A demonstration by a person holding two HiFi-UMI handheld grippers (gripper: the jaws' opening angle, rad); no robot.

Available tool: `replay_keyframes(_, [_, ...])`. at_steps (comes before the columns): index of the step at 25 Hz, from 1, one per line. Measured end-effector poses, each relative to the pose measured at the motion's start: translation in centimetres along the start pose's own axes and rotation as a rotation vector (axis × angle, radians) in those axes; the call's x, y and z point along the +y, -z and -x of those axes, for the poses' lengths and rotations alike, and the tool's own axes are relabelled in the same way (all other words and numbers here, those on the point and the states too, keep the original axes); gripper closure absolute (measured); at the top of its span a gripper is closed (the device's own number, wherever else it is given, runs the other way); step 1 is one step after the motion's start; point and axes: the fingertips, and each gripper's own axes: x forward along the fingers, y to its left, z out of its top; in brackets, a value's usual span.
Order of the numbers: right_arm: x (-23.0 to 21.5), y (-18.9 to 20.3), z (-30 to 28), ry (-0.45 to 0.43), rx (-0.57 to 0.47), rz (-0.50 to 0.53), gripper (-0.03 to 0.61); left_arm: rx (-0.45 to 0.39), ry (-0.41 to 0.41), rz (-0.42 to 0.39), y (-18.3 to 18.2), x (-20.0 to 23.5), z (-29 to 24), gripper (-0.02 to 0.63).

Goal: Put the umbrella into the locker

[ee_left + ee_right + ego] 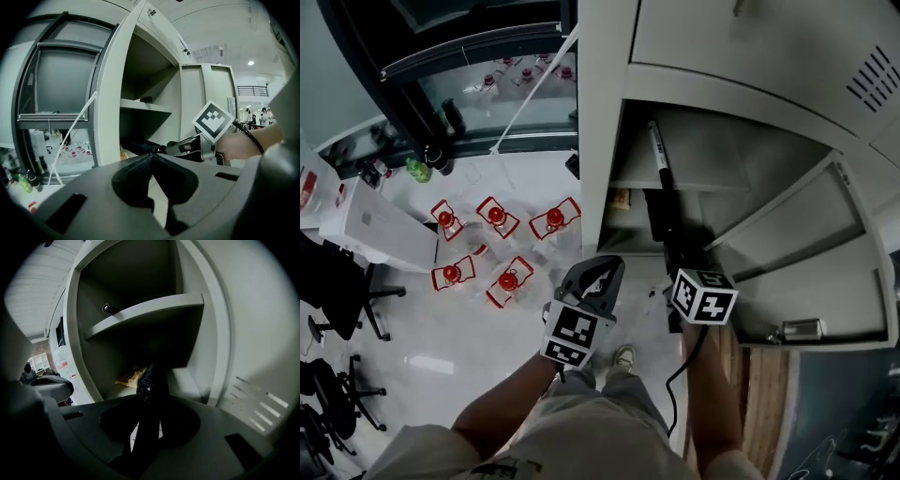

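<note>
Folded black umbrella [150,380] reaches into the grey metal locker [694,94], fingers of right gripper [149,401] clamped on it — only release remains; left gripper [151,157] closed, empty.

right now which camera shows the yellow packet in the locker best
The right gripper view: the yellow packet lies in plain sight under the shelf, left of the umbrella. The head view catches one end; the left gripper view only a sliver.
</note>
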Motion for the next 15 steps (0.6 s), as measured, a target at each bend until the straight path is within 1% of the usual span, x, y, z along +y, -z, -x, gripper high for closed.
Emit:
replay_keyframes(3, [0.1, -0.5, -0.8, -0.014, -0.002, 0.016, 0.485, 0.005, -0.016, 0.016, 0.1, 0.0, -0.5, 0.606])
replay_keyframes(15, [-0.9, -1.3, -3.5, -0.017, -0.029, 0.041, 0.485, 0.032, -0.047, 0.040, 0.9, -0.7, -3.2, 0.606])
